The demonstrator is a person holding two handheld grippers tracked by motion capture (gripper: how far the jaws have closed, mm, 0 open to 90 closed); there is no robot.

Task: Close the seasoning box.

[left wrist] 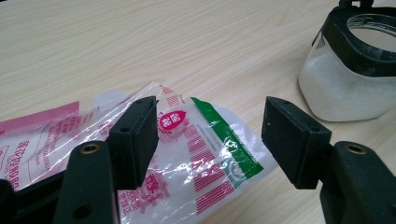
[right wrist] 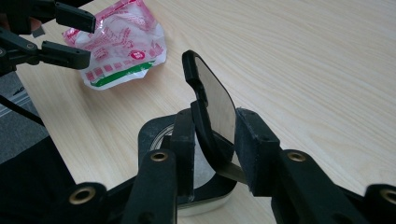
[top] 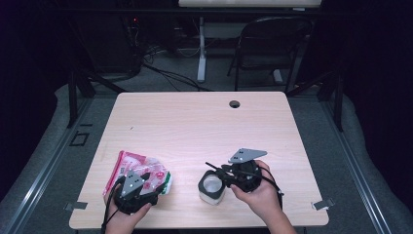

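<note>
Clear container (top: 212, 189) with black rim: near edge of surface (top: 204, 122), hinged lid (right wrist: 212, 100) raised between the right gripper (right wrist: 212, 154) fingers, which stand apart around it. Red-and-white plastic bag (top: 146, 171): flat at left, beneath the left gripper (left wrist: 210, 135), fingers open.

Table (top: 195, 122): plastic bag (top: 146, 173) lying near front-left corner; open-lidded jar (top: 212, 187) standing right of bag, well apart, near front edge; chair (top: 270, 44) behind table.
</note>
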